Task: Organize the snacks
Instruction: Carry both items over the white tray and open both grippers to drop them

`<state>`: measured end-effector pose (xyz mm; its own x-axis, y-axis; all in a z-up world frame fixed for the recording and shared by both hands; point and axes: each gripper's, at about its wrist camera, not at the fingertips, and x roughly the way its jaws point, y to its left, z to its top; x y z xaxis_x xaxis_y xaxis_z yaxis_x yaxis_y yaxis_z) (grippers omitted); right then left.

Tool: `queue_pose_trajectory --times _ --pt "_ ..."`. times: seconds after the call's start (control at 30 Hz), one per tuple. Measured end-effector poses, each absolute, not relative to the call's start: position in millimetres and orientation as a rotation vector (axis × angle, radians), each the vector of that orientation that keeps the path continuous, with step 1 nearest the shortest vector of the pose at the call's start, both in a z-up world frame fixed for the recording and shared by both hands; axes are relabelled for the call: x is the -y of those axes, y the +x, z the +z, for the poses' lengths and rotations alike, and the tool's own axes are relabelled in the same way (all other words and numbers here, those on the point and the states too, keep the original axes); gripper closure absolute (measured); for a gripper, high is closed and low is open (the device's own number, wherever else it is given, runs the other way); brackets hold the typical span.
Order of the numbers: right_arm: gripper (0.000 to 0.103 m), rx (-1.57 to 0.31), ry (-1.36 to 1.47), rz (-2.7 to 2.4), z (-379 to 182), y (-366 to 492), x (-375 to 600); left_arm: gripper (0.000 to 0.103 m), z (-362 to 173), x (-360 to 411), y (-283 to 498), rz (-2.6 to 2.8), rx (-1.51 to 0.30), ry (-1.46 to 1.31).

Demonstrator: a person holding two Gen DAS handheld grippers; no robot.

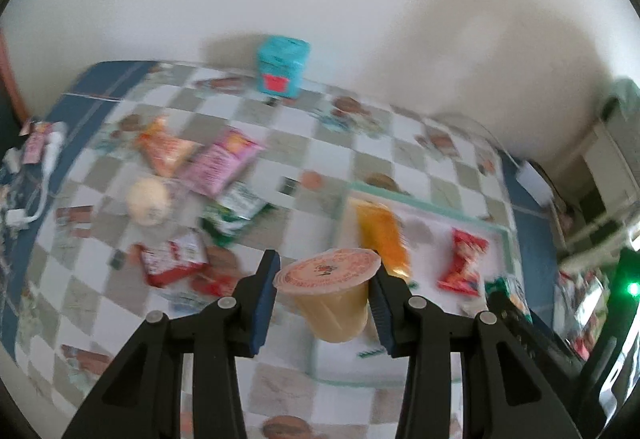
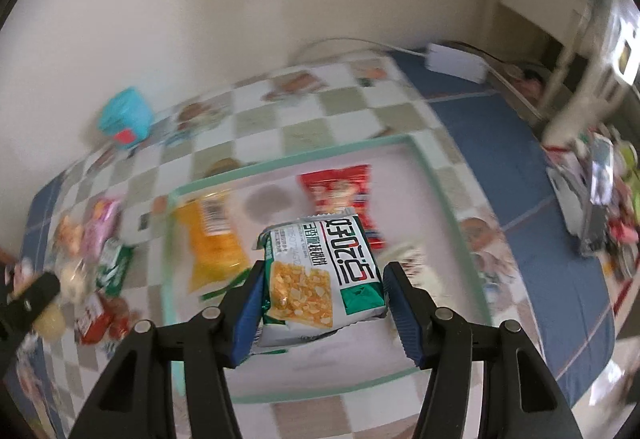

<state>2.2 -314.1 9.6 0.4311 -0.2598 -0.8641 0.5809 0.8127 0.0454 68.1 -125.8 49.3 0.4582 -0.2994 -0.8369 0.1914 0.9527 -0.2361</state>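
My left gripper [image 1: 326, 275] is shut on a jelly cup [image 1: 334, 295] with an orange lid, held above the near left edge of the clear green-rimmed tray [image 1: 420, 199]. My right gripper [image 2: 324, 279] is shut on a green-and-white cracker packet [image 2: 320, 271], held over the same tray [image 2: 304, 155]. In the tray lie an orange packet [image 2: 212, 235] and a red packet [image 2: 340, 191]. Loose snacks lie left of the tray: a pink packet [image 1: 220, 163], an orange bag [image 1: 164, 147], a green packet [image 1: 236, 211], a red packet [image 1: 172, 259] and a round bun [image 1: 148, 201].
A teal box [image 1: 282, 65] stands at the table's far edge by the wall. A white charger and cable [image 1: 48, 159] lie at the left edge. A white adapter [image 2: 456, 61] sits at the far right corner. Cluttered shelves [image 2: 600, 191] are to the right.
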Motion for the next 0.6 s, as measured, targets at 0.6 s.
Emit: queue_pose_trajectory --times 0.6 --pt "0.042 -1.037 0.453 -0.567 -9.2 -1.4 341.2 0.058 -10.5 195.7 55.5 -0.392 -1.225 0.022"
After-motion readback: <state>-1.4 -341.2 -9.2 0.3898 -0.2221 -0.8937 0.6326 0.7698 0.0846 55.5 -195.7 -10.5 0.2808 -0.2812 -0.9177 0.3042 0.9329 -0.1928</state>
